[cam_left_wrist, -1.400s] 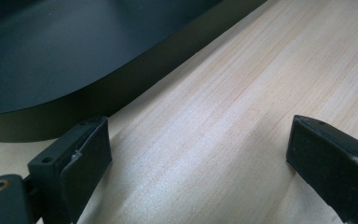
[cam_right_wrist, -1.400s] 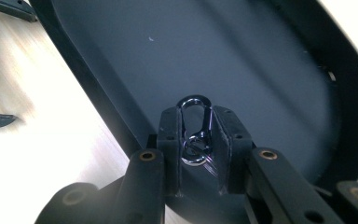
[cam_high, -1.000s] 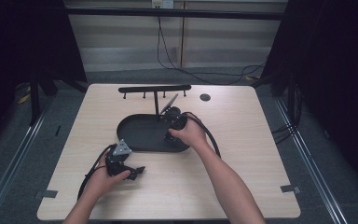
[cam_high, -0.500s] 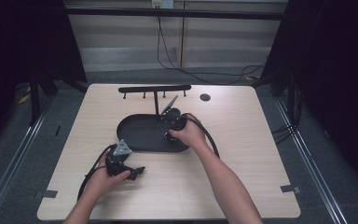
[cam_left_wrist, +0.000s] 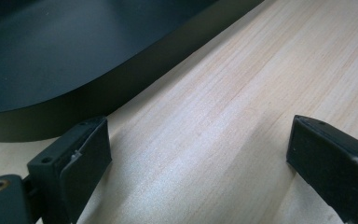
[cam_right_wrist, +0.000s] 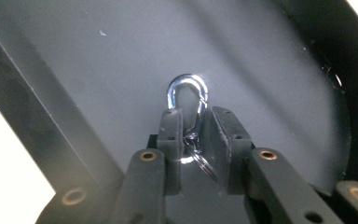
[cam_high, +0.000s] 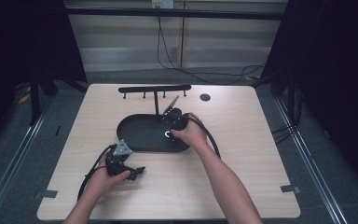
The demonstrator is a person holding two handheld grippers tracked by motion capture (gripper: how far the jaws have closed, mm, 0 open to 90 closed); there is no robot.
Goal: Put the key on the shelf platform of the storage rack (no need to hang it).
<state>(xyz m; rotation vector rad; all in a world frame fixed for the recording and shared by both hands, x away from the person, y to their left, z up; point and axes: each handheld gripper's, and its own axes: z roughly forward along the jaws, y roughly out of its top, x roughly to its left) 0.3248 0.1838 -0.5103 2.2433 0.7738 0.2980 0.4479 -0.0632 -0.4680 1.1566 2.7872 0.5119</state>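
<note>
Jaws of the right gripper (cam_right_wrist: 192, 135) pinch a shiny silver metal carabiner clip (cam_right_wrist: 188, 97) above the black oval tray (cam_high: 140, 133), while the left gripper (cam_left_wrist: 198, 158) rests wide open on the pale wooden table (cam_left_wrist: 242, 93) just beside the tray's rim.

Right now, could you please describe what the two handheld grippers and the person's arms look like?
Both grippers are black. The left gripper carries a grey three-cornered plate on top, and a black cable loops from it. Its fingers are chunky matte black blocks. The right gripper has black jaw arms with brass-coloured rivets and a thick black cable. The forearms show no sleeves.
</note>
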